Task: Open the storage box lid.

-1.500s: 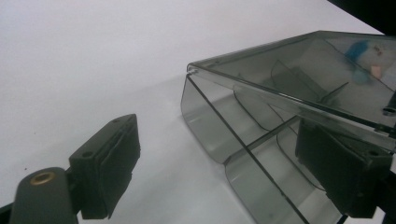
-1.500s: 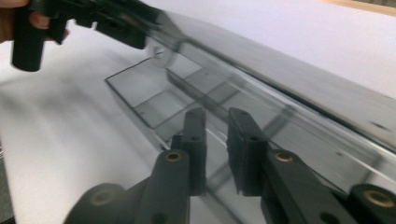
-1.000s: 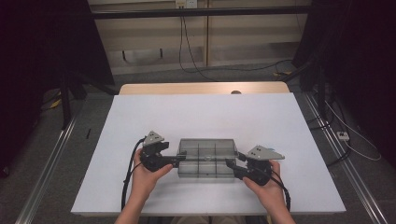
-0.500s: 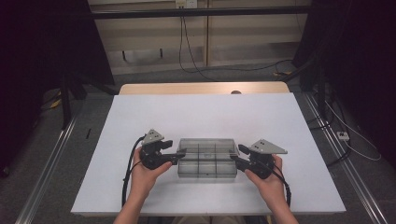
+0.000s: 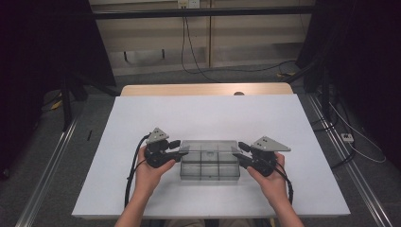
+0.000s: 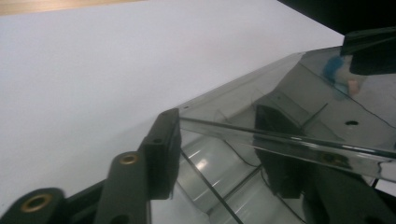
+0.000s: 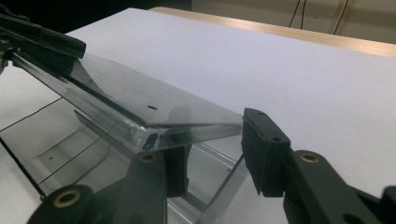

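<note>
Both tools have been closing on the clear plastic compartment box [image 5: 209, 160]: left tool [image 5: 178, 150] pads touching its end, right tool [image 5: 240, 153] w/ far pad apart. Seat both squarely, lift evenly off the white tabletop [image 5: 203, 118].

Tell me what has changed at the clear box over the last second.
Both hands have drawn in against the ends of the clear compartment box. The left gripper and right gripper have just been closing their jaws, each with an end of the box's lid between them; whether the pads press on it yet I cannot tell. The box and the white table stayed put.
</note>
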### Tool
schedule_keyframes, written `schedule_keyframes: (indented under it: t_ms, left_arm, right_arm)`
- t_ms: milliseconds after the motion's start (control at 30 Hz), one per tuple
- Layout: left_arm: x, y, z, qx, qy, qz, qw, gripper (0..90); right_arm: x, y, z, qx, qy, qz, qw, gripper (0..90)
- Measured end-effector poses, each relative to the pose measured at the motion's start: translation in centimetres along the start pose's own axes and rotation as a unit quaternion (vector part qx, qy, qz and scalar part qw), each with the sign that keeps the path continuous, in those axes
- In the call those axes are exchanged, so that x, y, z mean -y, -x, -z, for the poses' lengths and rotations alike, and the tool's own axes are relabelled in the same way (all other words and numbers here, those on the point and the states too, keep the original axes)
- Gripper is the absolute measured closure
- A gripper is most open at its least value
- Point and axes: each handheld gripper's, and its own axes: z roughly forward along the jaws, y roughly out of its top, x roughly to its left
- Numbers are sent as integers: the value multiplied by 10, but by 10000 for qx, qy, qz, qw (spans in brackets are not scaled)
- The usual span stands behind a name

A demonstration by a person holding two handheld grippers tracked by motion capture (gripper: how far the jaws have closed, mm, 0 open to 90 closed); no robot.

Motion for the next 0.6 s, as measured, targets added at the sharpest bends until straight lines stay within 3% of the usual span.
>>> schedule_keyframes:
  t_ms: [600]
  left_arm:
    - [-8, -6, -4, -24, 27, 72, 10000, 586]
  right_arm:
    - [-6, 5, -8, 40, 18, -6, 10000, 624]
